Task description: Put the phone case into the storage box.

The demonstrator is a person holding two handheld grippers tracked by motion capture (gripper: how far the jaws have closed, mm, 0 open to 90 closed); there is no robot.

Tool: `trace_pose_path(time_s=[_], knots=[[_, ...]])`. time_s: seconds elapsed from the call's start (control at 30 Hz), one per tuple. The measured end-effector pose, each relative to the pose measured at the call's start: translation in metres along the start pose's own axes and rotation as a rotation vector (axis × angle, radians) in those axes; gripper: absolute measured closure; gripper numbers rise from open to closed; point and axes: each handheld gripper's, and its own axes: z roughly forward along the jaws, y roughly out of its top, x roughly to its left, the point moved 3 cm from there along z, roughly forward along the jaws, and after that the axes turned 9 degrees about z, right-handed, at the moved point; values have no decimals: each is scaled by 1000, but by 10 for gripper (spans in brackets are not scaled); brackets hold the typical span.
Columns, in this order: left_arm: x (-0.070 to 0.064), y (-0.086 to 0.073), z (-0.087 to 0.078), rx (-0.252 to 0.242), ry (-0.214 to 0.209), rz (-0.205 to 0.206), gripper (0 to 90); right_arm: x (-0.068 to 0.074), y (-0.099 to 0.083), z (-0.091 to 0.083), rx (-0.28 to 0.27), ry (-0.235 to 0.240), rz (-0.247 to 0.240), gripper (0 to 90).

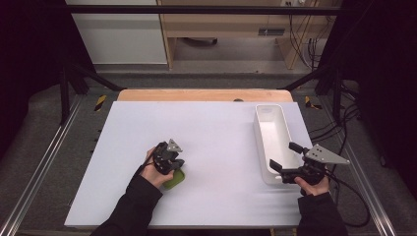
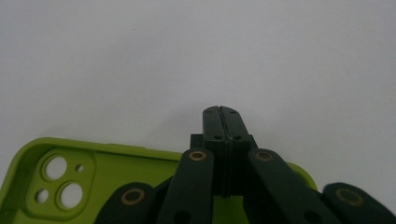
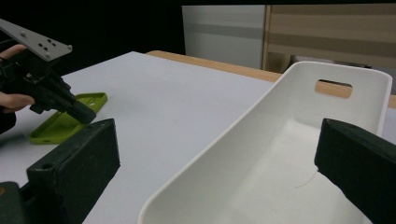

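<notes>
The green phone case (image 2: pixel 107 177) lies flat on the white tabletop (image 1: pixel 206 132), well to the left of the white bin (image 1: pixel 271 142) and close to my near edge, open face up as far as I can tell, with the camera cut-outs showing at one corner. I judge it light, soft and somewhat rubbery: it should bend rather than crack, and the matte skin ought to give decent grip. The thin raised side wall is the place to take it; the flat back offers nothing to pinch. Left tongs (image 2: pixel 222 112) are pressed together, tips past the case's far edge over bare tabletop, holding nothing, so I would have to spread them and drop one jaw inside the rim. Right tongs (image 1: pixel 285 158) are spread wide and empty, straddling the near end of the bin, which is a long, smooth, hard plastic trough with rounded corners and a slot handle at the far end. The tabletop surface is plain, matte and even.
</notes>
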Motion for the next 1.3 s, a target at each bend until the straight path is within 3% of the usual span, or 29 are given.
trace_pose_path(time_s=[0.73,1.3], knots=[[-10,-19,-17,40,-19,55,900,0,1,-1,-5,2,-2,4],[-11,-41,-34,54,-16,57,900,0,1,-1,-6,1,-2,4]])
